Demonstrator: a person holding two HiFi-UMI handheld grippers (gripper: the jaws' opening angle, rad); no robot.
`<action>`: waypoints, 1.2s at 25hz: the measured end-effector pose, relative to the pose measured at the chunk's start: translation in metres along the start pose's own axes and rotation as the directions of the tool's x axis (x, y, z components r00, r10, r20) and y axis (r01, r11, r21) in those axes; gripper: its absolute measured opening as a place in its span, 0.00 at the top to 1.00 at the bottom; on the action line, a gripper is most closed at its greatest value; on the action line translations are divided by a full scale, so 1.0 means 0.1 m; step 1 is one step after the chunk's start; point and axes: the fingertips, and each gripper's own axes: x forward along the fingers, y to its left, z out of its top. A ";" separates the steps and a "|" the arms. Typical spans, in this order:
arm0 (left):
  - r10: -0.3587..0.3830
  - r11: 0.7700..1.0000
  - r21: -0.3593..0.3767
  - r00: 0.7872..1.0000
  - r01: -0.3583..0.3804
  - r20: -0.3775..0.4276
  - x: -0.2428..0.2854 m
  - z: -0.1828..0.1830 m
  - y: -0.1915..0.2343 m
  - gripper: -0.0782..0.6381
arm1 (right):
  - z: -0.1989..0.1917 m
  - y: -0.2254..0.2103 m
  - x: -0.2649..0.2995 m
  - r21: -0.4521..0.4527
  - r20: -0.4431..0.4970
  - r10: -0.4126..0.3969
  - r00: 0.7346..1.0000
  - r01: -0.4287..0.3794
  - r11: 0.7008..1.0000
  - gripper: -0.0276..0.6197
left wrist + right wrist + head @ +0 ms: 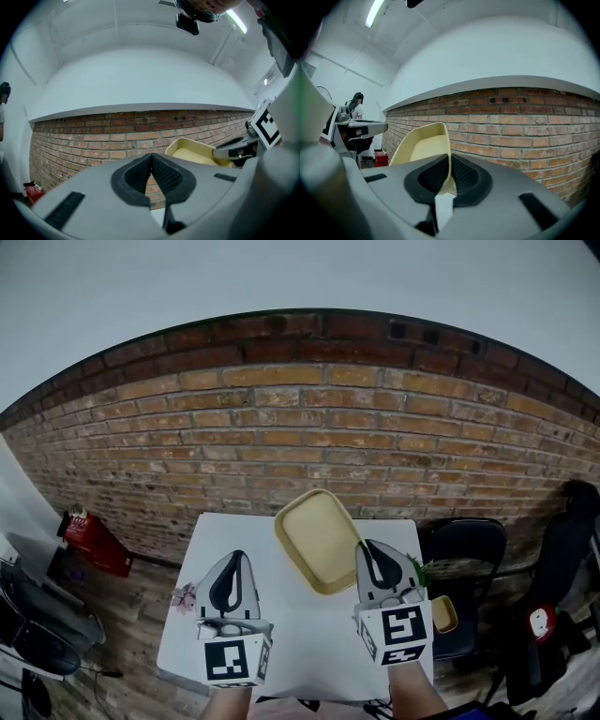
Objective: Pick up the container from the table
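Observation:
The container (314, 535) is a shallow pale-yellow tray, held tilted in the air above the white table (309, 652). My right gripper (368, 547) is shut on its right-hand rim. In the right gripper view the tray's rim (446, 154) runs straight between the shut jaws (450, 161), and its hollow (422, 143) opens to the left. My left gripper (236, 556) hovers over the table's left half, shut with nothing in it. In the left gripper view its jaws (151, 159) meet, and the container (194, 151) shows off to the right, apart from them.
A brick wall (281, 437) stands right behind the table. A red object (94, 542) lies on the floor at left, and a black chair (464, 549) stands at right. A small flowery thing (185, 596) sits at the table's left edge and a small yellow item (443, 613) at its right.

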 end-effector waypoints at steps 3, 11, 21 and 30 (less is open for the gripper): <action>-0.001 1.000 0.006 1.000 0.001 0.014 0.00 0.06 0.00 0.88 | 0.08 -0.01 -0.03 -0.007 0.017 -0.004 1.000 0.004 1.000 0.93; -0.009 1.000 0.007 1.000 0.009 0.026 -0.01 0.12 -0.03 0.88 | 0.17 -0.05 -0.09 -0.014 0.040 -0.018 0.999 0.019 1.000 0.93; -0.013 1.000 0.007 1.000 0.013 0.025 -0.01 0.11 -0.05 0.88 | 0.17 -0.04 -0.10 -0.018 0.047 -0.017 0.999 0.018 1.000 0.93; -0.010 1.000 0.006 1.000 0.010 0.027 0.00 0.11 -0.06 0.88 | 0.16 -0.06 -0.09 -0.019 0.045 -0.016 0.999 0.016 1.000 0.93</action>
